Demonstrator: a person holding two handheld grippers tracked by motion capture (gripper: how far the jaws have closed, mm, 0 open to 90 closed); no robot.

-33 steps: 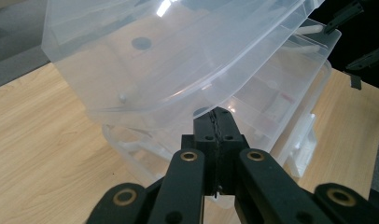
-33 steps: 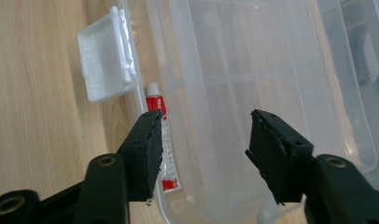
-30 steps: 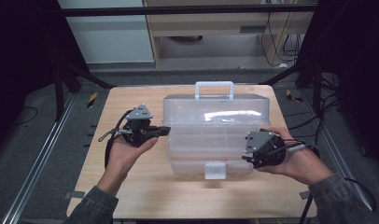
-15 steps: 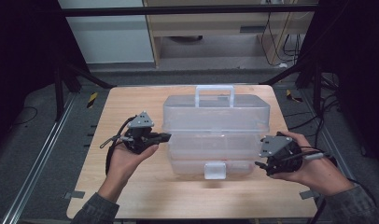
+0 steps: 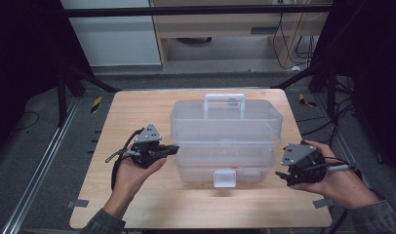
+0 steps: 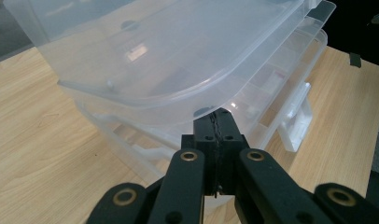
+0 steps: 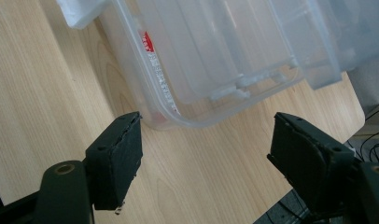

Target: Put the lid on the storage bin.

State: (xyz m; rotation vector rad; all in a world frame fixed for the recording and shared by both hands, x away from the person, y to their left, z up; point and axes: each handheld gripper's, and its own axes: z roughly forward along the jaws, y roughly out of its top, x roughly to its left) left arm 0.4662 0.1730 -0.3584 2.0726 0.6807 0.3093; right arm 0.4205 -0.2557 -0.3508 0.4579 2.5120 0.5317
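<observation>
The clear plastic storage box (image 5: 225,139) sits in the middle of the wooden table (image 5: 137,112), its white carry handle (image 5: 225,100) at the far side and its white front latch (image 5: 225,178) facing the person. Its tiers are fanned apart, the upper one raised and set back over the lower ones. The left gripper (image 5: 172,149) lies in the person's left hand (image 5: 132,170) at the box's left end, jaws pressed together with their tips right against the box's lower tier. The right gripper (image 7: 206,154) is held in the right hand (image 5: 340,180) just off the box's right front corner, jaws spread wide over bare table, touching nothing.
</observation>
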